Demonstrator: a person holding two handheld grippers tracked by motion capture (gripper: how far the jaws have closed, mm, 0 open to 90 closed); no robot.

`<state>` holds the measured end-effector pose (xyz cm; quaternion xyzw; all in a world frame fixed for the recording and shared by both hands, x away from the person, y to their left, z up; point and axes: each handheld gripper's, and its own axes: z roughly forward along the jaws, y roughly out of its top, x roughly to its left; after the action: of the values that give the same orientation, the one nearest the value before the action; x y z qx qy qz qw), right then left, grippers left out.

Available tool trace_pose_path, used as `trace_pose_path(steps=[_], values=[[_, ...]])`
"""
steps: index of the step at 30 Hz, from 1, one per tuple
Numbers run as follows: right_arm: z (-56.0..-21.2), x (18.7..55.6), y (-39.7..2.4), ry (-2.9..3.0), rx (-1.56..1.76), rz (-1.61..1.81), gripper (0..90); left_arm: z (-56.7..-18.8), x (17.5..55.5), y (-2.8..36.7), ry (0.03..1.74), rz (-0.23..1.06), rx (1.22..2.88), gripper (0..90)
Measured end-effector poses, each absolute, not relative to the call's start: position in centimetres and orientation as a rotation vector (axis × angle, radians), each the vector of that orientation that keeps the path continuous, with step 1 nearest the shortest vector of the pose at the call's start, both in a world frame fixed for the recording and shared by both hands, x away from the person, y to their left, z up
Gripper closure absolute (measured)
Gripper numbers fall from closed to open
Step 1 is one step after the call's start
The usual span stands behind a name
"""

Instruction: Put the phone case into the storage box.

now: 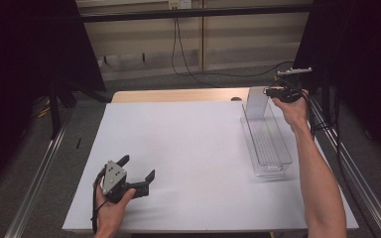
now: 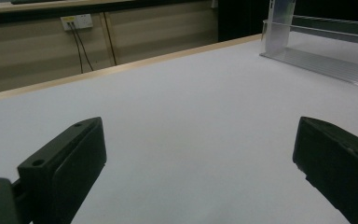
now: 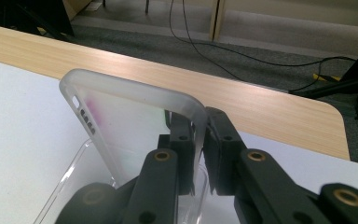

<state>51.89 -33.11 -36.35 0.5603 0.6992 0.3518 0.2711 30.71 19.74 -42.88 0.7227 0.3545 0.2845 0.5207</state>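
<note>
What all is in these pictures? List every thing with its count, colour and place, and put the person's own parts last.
phone case: one, frosted translucent, pinched by its edge in the right gripper, held upright over the far end of the tray.
tray: one, clear plastic, long and narrow, on the right side of the white mat.
white mat: one, white, covering most of the table.
table: one, light wood, its edge bare beyond the mat.
cables: several, black, on the grey floor beyond the table.
wall socket: one, white, on the far wall.
right gripper: one, black, shut on the case's edge.
left gripper: one, black with a grey plate, open, low over the mat's near left.
forearms: two, coming in from the bottom.
</note>
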Motion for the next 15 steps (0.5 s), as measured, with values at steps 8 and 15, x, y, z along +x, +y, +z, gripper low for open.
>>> trace_pose_path(steps=[8,15], values=[[-36.4,51.8,-33.17,1.88,1.53,0.956,77.5,-42.81,30.64,19.85,0.85,0.688,1.725,2.6],[-36.27,51.23,-33.11,1.852,1.561,0.959,64.9,-42.77,30.56,19.81,0.848,0.682,1.725,2.6]])
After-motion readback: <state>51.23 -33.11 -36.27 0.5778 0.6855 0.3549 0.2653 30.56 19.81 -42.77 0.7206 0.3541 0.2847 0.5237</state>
